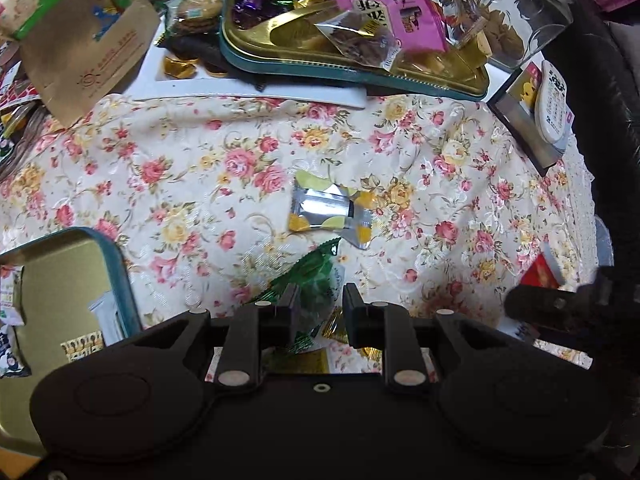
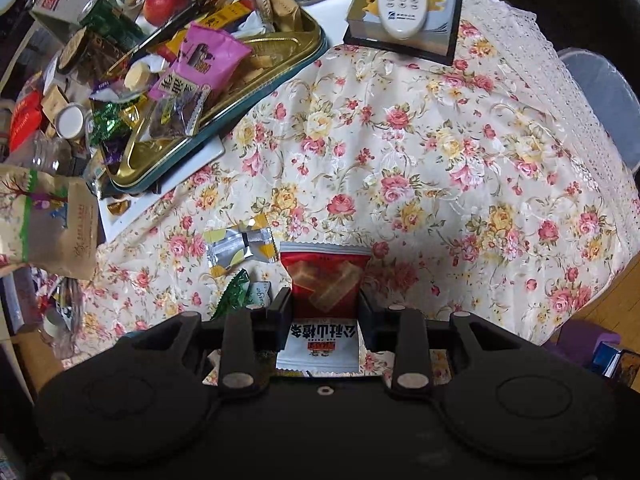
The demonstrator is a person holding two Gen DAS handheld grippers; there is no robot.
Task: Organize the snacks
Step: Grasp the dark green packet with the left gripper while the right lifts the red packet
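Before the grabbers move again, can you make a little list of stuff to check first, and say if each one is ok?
1. Right gripper has its snack: ok. The red and white packet sits between the fingers, pinched at both sides.
2. Left gripper has its snack: cannot tell. The green wrapper lies between the fingers, but whether they pinch it is unclear.
3. Tin near the left gripper has room: ok, gold bottom mostly bare.
4. Big snack tray has room: not ok, piled high.
5. Loose snacks left on the floral cloth: not ok, the silver and yellow packet still waits.
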